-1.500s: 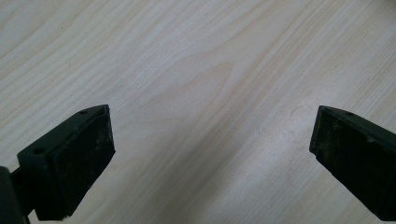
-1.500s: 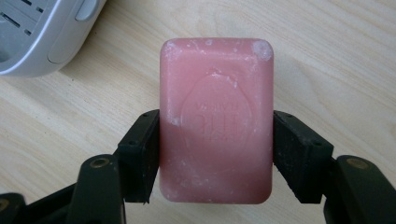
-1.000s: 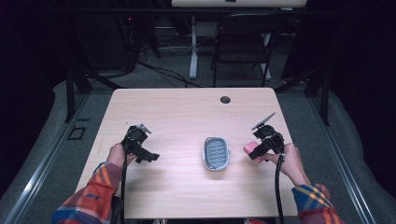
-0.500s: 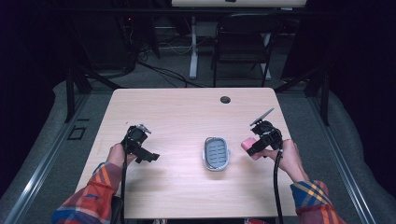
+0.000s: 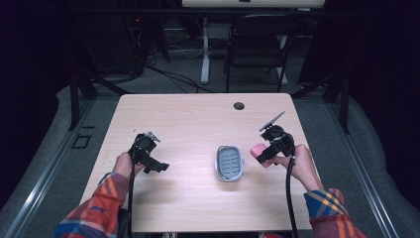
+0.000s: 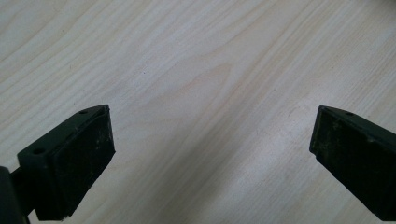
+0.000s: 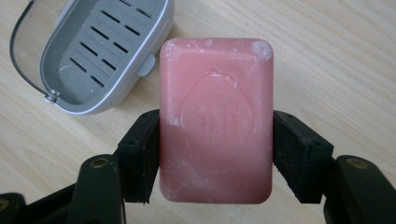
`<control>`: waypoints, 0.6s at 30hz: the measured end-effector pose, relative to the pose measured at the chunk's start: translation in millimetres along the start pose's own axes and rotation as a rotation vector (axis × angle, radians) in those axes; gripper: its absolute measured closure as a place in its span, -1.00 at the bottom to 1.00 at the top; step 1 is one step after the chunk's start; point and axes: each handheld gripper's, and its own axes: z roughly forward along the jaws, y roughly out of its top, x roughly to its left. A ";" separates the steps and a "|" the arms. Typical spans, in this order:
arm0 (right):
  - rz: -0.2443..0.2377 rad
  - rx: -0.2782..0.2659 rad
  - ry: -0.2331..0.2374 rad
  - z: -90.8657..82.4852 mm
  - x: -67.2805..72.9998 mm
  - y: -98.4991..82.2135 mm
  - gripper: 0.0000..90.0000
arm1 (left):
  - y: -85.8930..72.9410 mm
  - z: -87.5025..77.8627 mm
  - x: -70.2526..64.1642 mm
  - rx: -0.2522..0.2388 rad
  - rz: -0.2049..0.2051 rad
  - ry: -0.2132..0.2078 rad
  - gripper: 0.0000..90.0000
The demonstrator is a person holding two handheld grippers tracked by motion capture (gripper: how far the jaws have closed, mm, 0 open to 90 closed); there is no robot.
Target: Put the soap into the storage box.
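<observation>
Now we see the right gripper [image 7: 215, 140] clamped on a pink soap bar [image 7: 216, 119], held just right of the grey slotted soap dish [image 5: 229, 163] on the pale wooden table [image 5: 198, 114]. Well left of the dish, the left gripper [image 6: 212, 154] hovers over bare wood, its jaws spread wide and holding nothing.

The wooden table [image 5: 198, 124] is evenly lit from above while the room beyond its far edge falls into near darkness, and the high view is soft and slightly grainy. In the gripper views the wood grain is sharp, a soft diagonal shadow crosses the table, and the near black jaws blur slightly.
</observation>
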 end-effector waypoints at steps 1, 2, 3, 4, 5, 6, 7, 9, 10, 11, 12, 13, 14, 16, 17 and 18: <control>0.000 0.000 0.000 0.0 0.0 0.0 -0.18 | 0.0 0.0 0.0 0.000 0.000 0.000 -1.00; 0.007 -0.012 0.015 0.7 1.8 0.9 -0.18 | 0.2 0.3 0.0 0.002 -0.001 0.002 -1.00; 0.007 -0.012 0.015 0.7 1.8 0.9 -0.18 | 0.2 0.3 0.0 0.002 -0.001 0.002 -1.00; -0.019 0.013 -0.002 -1.5 1.6 2.8 -0.18 | 0.5 0.4 -0.1 0.007 -0.002 -0.001 -1.00; -0.024 0.013 0.004 -1.8 1.6 3.4 -0.18 | 0.6 0.6 -0.2 0.007 -0.001 -0.001 -1.00; -0.018 0.010 0.009 -2.2 2.5 4.2 -0.18 | 0.6 0.6 -0.2 0.007 -0.001 -0.001 -1.00; -0.018 0.010 0.009 -2.2 2.5 4.2 -0.18 | 0.7 0.6 -0.3 0.007 -0.001 -0.001 -1.00; -0.032 0.010 0.004 -2.7 5.0 5.7 -0.18 | 0.8 0.7 -0.5 0.009 -0.001 -0.001 -1.00; -0.032 0.010 0.004 -2.7 5.0 5.7 -0.18 | 0.8 0.7 -0.6 0.008 -0.001 -0.002 -1.00; -0.032 0.005 0.012 -2.5 7.1 6.4 -0.18 | 0.9 0.2 -1.0 0.005 0.000 -0.002 -1.00; -0.023 -0.006 0.022 -2.0 8.7 6.6 -0.18 | 0.9 0.0 -1.0 0.004 0.001 -0.003 -1.00; -0.023 -0.006 0.022 -2.0 8.7 6.6 -0.18 | 0.9 0.0 -1.0 0.004 0.001 -0.003 -1.00; -0.032 0.003 0.019 -1.8 9.8 7.9 -0.18 | 0.6 -0.3 -0.4 0.004 0.002 -0.003 -1.00; -0.033 0.001 0.025 -1.5 10.8 8.5 -0.18 | 0.4 -0.1 -0.1 0.002 -0.001 -0.003 -1.00; -0.032 0.006 0.022 -0.9 11.8 9.3 -0.18 | 0.4 0.2 0.3 0.003 -0.003 -0.004 -1.00; -0.041 0.006 0.023 0.2 13.3 10.4 -0.18 | 0.6 1.0 0.5 0.004 -0.005 -0.004 -1.00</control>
